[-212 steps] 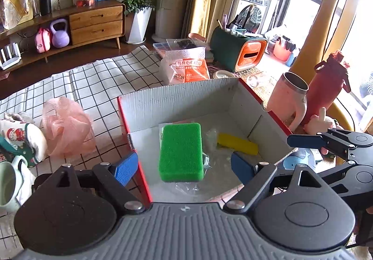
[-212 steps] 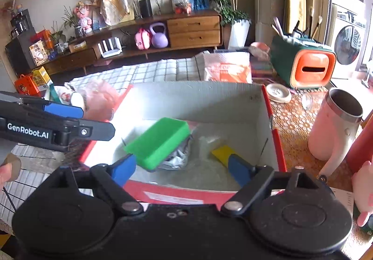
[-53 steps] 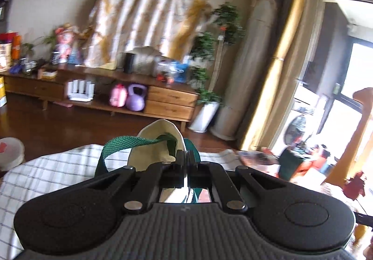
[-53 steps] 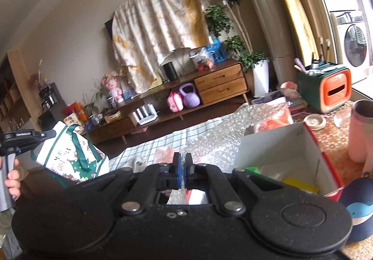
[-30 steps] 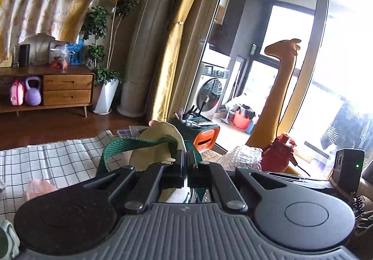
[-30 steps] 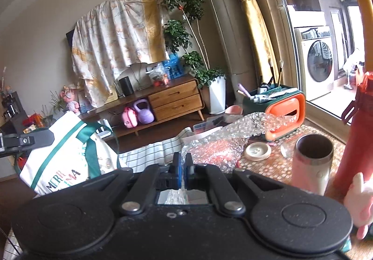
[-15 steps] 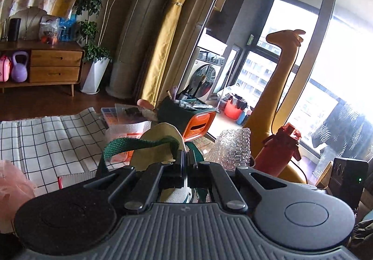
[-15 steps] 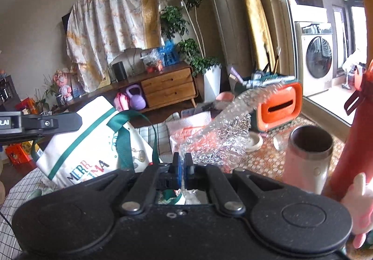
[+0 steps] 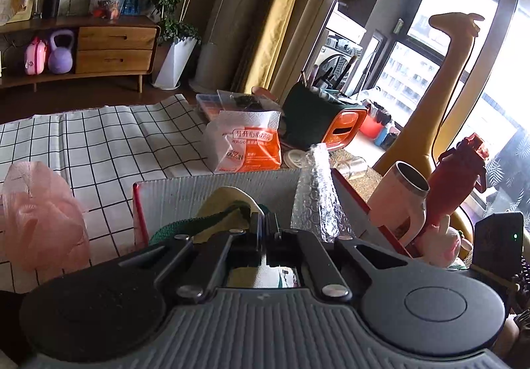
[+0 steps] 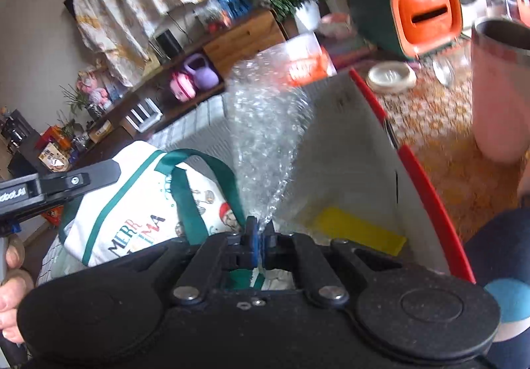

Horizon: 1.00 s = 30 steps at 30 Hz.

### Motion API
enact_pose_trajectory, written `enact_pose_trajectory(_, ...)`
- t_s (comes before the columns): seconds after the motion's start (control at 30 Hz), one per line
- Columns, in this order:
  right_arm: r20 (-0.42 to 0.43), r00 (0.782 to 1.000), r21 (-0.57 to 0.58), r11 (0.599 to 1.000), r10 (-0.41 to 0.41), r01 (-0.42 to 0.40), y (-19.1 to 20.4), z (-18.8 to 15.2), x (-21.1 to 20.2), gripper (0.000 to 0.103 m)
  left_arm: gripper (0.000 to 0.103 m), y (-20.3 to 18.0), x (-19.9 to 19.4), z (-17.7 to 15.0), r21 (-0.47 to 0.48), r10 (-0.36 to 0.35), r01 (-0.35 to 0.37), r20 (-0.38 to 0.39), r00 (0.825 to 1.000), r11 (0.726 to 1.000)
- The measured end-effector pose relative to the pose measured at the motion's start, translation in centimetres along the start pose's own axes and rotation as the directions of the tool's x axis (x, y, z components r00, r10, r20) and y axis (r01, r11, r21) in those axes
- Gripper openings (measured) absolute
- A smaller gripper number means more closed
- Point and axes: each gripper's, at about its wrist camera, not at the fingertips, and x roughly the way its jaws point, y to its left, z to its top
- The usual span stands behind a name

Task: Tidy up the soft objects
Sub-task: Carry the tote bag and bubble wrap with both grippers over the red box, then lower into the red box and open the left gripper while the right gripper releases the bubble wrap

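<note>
My left gripper [image 9: 266, 230] is shut on a white tote bag with green handles [image 9: 228, 206] and holds it over the red-edged cardboard box [image 9: 185, 193]. The bag [image 10: 139, 203] hangs into the box in the right wrist view, under the left gripper's arm [image 10: 66, 183]. My right gripper [image 10: 260, 231] is shut on a sheet of bubble wrap [image 10: 265, 130], which rises above the box [image 10: 414, 163]. The bubble wrap [image 9: 318, 200] also shows in the left wrist view. A yellow sponge [image 10: 357, 230] lies in the box.
A pink mesh pouf [image 9: 39, 213] lies on the checked cloth [image 9: 99, 143] left of the box. An orange tissue pack [image 9: 248, 147], a green-orange holder [image 9: 321, 124], a pink mug [image 9: 400, 200] and a red bottle [image 9: 460, 183] stand behind and right of it.
Both grippers have come down and tilted toward the box. The tote bag and the bubble wrap now hang over and into the box. Both stay shut.
</note>
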Motion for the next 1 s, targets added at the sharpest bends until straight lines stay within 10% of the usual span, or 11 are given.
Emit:
enact_pose_trajectory(0.83,-0.047,0.996,-0.092,0.993,-0.076,0.071,1.6,-0.7,-1.0,0.03,0.006,-0.3,0.9,-1.9,0.071,0.137,-0.128,-0.141,0.98,0.989)
enact_pose_trajectory(0.93,-0.031,0.996,-0.106,0.992,-0.078,0.075,1.7,-0.7,-1.7,0.036,0.029,-0.1,0.2,-2.0,0.056,0.133,-0.126,-0.142,0.981,0.99)
enact_pose_trajectory(1.0,-0.02,0.996,-0.113,0.99,-0.084,0.081,1.7,-0.7,-2.2,0.043,0.069,-0.1,-0.3,-2.1,0.046,0.131,-0.126,-0.131,0.983,0.991)
